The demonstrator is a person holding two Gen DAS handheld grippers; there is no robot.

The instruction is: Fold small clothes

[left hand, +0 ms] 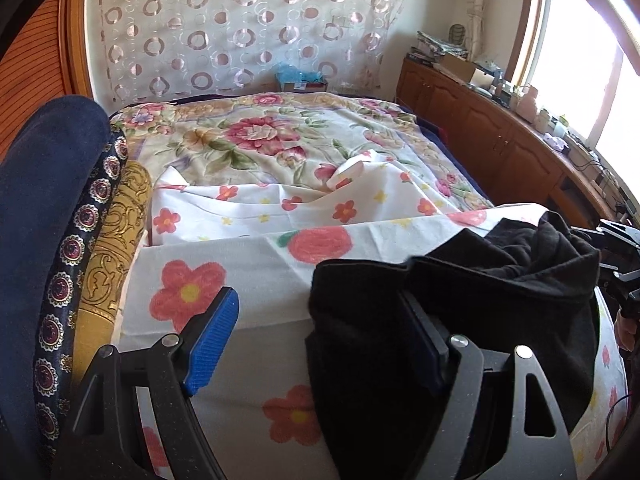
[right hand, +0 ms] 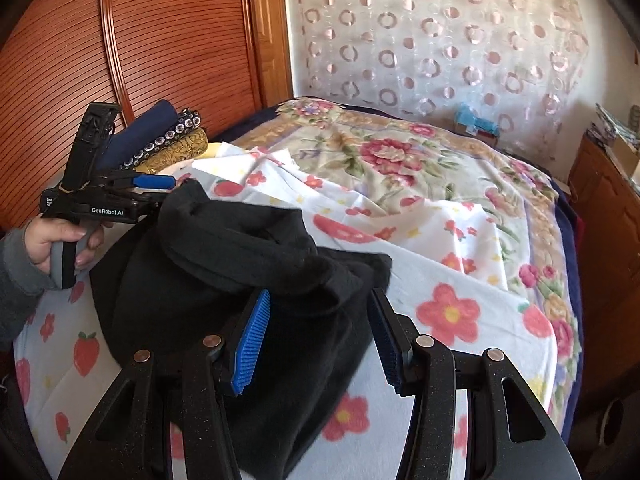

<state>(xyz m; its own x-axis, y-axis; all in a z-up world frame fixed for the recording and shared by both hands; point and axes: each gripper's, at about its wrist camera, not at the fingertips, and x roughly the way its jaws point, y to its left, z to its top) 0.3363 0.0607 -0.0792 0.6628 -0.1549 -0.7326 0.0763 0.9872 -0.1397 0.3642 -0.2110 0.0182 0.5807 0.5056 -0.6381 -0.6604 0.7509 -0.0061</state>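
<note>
A black fleece garment (left hand: pixel 480 288) lies heaped on the flowered sheet (left hand: pixel 248 264) at the near edge of the bed. My left gripper (left hand: pixel 320 320) stands wide open. Its left pad (left hand: pixel 214 340) is bare over the sheet, and its right finger is buried under a fold of the garment. In the right wrist view the garment (right hand: pixel 224 264) stretches from the left gripper (right hand: pixel 154 184), held by a hand (right hand: pixel 60 240), to my right gripper (right hand: pixel 320 312). The right gripper's jaws stand half apart with black cloth between and beyond them; both pad faces show.
Rolled fabrics in navy (left hand: pixel 44 208), a medallion print and gold (left hand: pixel 116 240) lie along the bed's left side. A floral blanket (left hand: pixel 256 136) covers the far half. A wooden cabinet (left hand: pixel 492 128) with clutter runs under the window on the right. A wooden slatted door (right hand: pixel 140 40) stands behind the rolls.
</note>
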